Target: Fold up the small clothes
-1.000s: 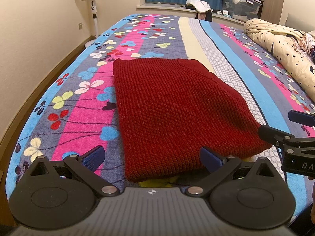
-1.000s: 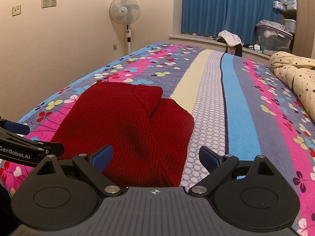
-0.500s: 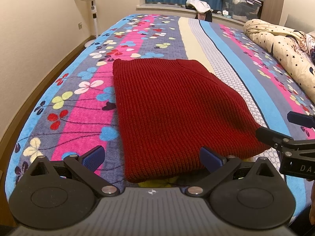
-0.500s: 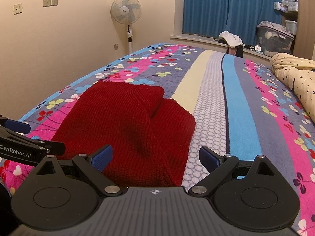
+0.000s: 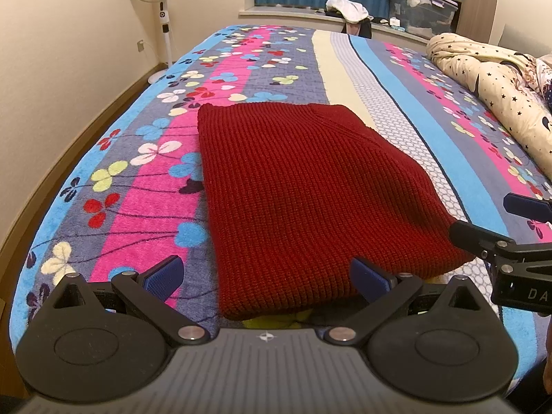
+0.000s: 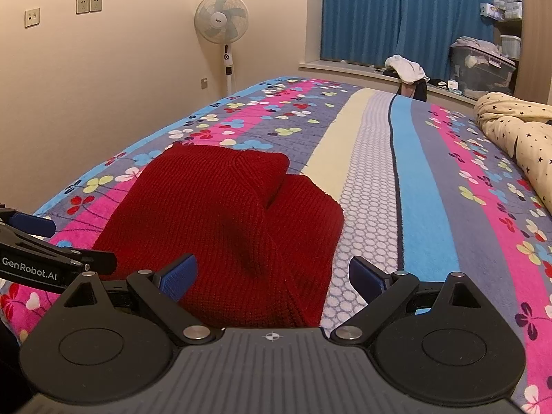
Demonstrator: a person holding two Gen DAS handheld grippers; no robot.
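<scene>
**Red knit dead ahead, near hem between both sets of jaws**

Red knit garment (image 5: 310, 186) lying flat on floral bedspread (image 5: 145, 186), already folded to a rough rectangle. Long axis running 6 to 12 o'clock in left wrist view, near hem at 6, far edge w/ a slight peak toward 12. From right wrist view, same garment (image 6: 220, 227) seen w/ a folded-over upper layer and a lower layer showing at approx 2 o'clock; a soft dent mid-cloth.

Left gripper (image 5: 265, 276) low at near hem, jaws wide apart, nothing clamped. Hem sitting between the pads but biased to the 3 o'clock pad; 9 o'clock pad over bare bedspread. Yellowish scrap just visible under hem at 6, identity unclear.

Right gripper (image 6: 272, 276) also spread open, empty. Garment's right near corner between its pads, biased to 9 o'clock; 3 o'clock pad over honeycomb stripe. Seen in left view at 3 o'clock (image 5: 483, 227), just beside garment's right near corner.

Judgement: both roughly equal in reach, one per near corner. Next likely a pinch of near hem at both corners, then a carry toward 12 to halve along the long axis. Thick knit, so bulk at the fold likely; risk of grabbing top layer only.

Further out: rolled star-print duvet (image 5: 490, 79) at 2 o'clock, well apart. Standing fan (image 6: 220, 20) by wall at 11.
</scene>
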